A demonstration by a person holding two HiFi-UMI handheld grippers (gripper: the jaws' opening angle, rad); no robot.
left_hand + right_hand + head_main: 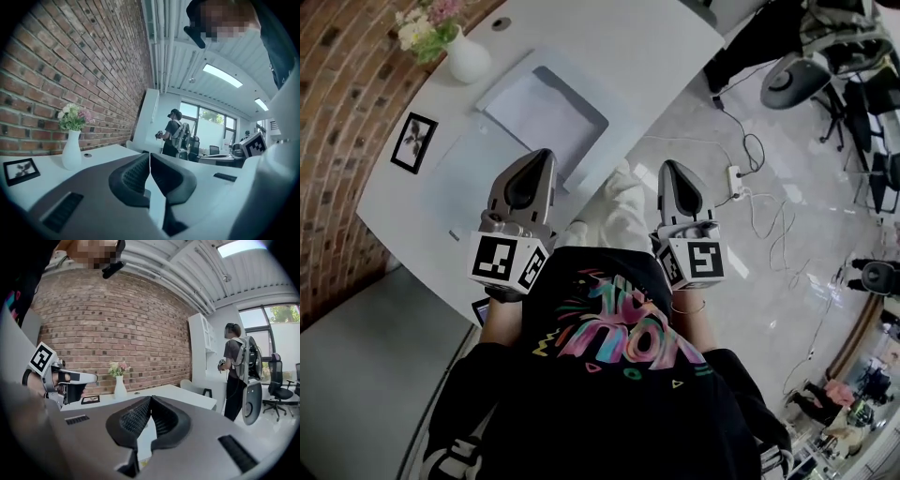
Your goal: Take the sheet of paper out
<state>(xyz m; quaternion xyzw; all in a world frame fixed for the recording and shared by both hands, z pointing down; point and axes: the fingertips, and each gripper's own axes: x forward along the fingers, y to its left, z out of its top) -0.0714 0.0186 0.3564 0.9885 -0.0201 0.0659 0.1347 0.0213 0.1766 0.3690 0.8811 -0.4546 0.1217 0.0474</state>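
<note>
1. Plainly, the grey left gripper (pixel 545 157) and grey right gripper (pixel 669 167) both had their jaws pressed together on nothing, held short of the table's near edge.
2. The white sheet of paper (pixel 542 112) lay flat in what looked like a translucent plastic folder (pixel 616 141) on the curved white table (pixel 609 37).
3. A good next move, judging by this: open one gripper, steady the folder with the other, and slide the sheet out level.
</note>
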